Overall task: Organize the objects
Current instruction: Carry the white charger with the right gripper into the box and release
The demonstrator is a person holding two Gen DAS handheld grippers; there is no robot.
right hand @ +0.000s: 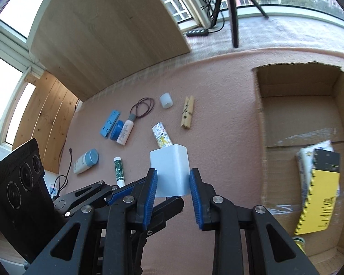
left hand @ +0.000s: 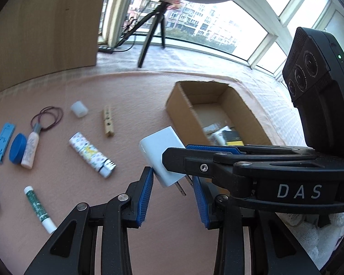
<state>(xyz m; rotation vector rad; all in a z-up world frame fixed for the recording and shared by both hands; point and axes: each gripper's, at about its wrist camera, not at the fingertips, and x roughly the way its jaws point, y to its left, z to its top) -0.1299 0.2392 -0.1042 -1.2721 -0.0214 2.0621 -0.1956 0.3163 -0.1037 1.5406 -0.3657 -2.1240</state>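
The right gripper (right hand: 173,178) has its blue-padded fingers (right hand: 150,190) pinching a white charger (right hand: 169,171) by its two side faces; the block stands between the pads, lifted clear of the pink desk (right hand: 229,137), its top end past the fingertips. In the left wrist view the left gripper (left hand: 173,183) comes at the same charger from its pronged end; the fingers (left hand: 145,197) stand part-spread on either side of the metal prongs; the left-hand pad touches the block's lower corner, but I cannot tell whether this pair actually presses on it, since a right finger crosses in front.

Beyond and to the right of the right fingers sits an open cardboard box (right hand: 259,119); inside it lie a yellow card with ruler marks (right hand: 318,194) and a white packet (right hand: 303,160) partly under it.

The loose things lie on the desk beyond and to the left of both pairs of fingers: a patterned tube (left hand: 91,154) just beyond the charger; a wooden clothespin (left hand: 108,123) farther out; a white cap (left hand: 79,108) and a loop of dark rubber bands (left hand: 49,116) beyond that; a small bottle (left hand: 31,147), a blue lid (left hand: 18,147) and a flat blue piece (left hand: 2,144) side by side at the far left; a green-patterned stick (left hand: 37,208) nearest, left of the left fingers.
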